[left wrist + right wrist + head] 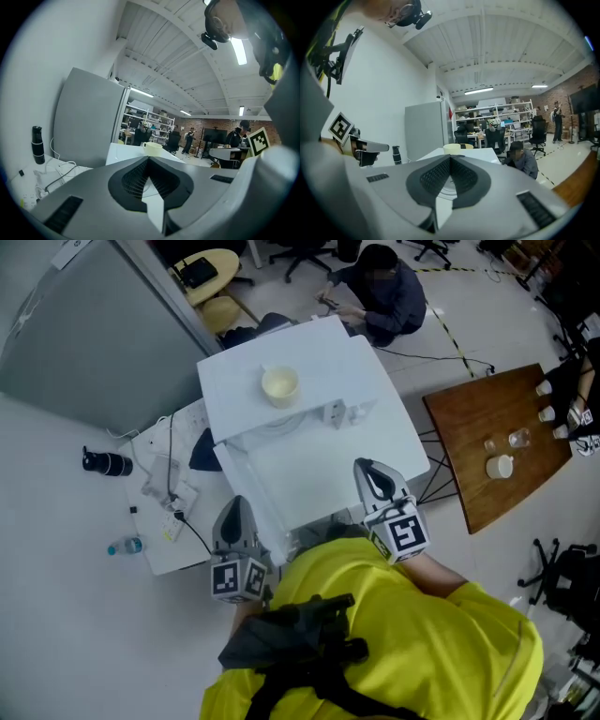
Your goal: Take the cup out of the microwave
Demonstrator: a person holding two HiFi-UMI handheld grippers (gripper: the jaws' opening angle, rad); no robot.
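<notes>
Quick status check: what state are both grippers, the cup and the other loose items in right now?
Left gripper: shut, empty.
Right gripper: shut, empty.
Cup: upright on top of the microwave, not held.
Black flask: standing upright.
Water bottle: lying on its side.

Held low in front of a yellow-clad torso (422, 652), side by side and apart: grey plastic two-jaw left gripper (235, 507) and matching right gripper (367, 470), each with a black-and-white marker cube (236, 579) at its rear by the wrist. Both pointing forward, away from the body, close to level with a slight downward tilt. Jaws of each pressed together tip to tip, empty, ribbed black pads meeting in a closed wedge.
</notes>
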